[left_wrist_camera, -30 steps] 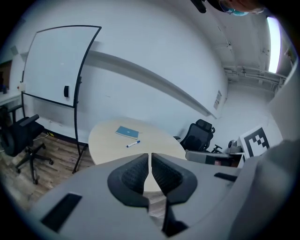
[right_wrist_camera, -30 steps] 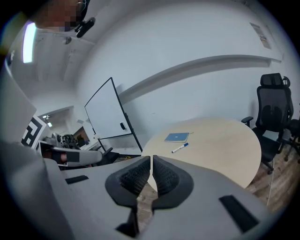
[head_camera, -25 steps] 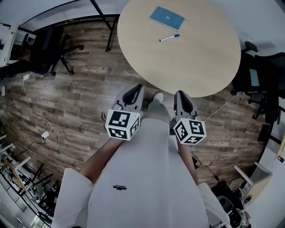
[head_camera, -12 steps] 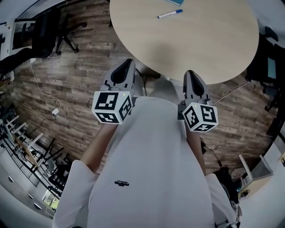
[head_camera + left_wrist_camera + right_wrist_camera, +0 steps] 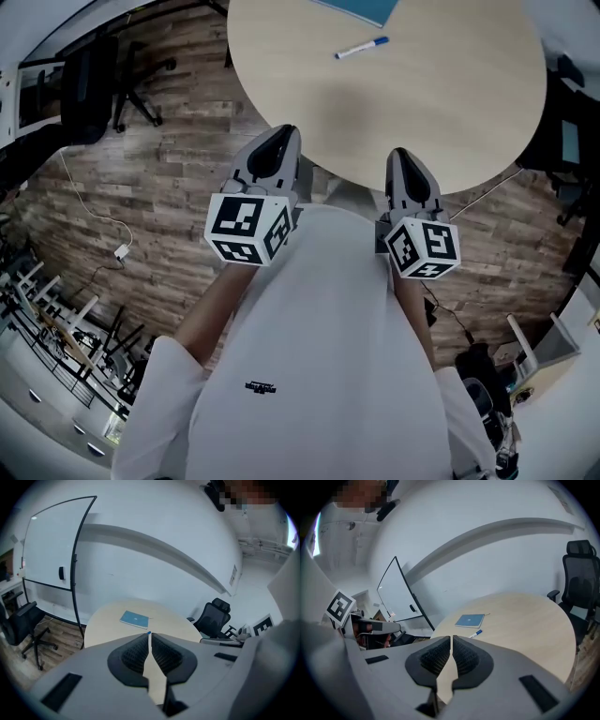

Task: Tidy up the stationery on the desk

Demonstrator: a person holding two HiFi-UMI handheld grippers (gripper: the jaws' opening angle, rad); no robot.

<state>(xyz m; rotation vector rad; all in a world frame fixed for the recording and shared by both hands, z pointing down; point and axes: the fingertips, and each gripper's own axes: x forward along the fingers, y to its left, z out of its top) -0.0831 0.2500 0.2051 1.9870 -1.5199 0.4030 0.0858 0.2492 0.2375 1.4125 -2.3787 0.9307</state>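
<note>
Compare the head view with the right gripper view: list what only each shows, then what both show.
Only the head view: the white cable on the floor and the marker cube of the right gripper. Only the right gripper view: the whiteboard panel and that gripper's jaws head-on, shut and empty. Both: the round table, blue notebook and marker pen.

No legible text, shirt print (image 5: 255,386) too small to read

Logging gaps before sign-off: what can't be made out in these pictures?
Notebook: head view, top edge cuts off all but a corner.
Pen: left gripper view, left gripper hides all but its blue tip.
Notebook's cover print: both gripper views, too small to read.
</note>
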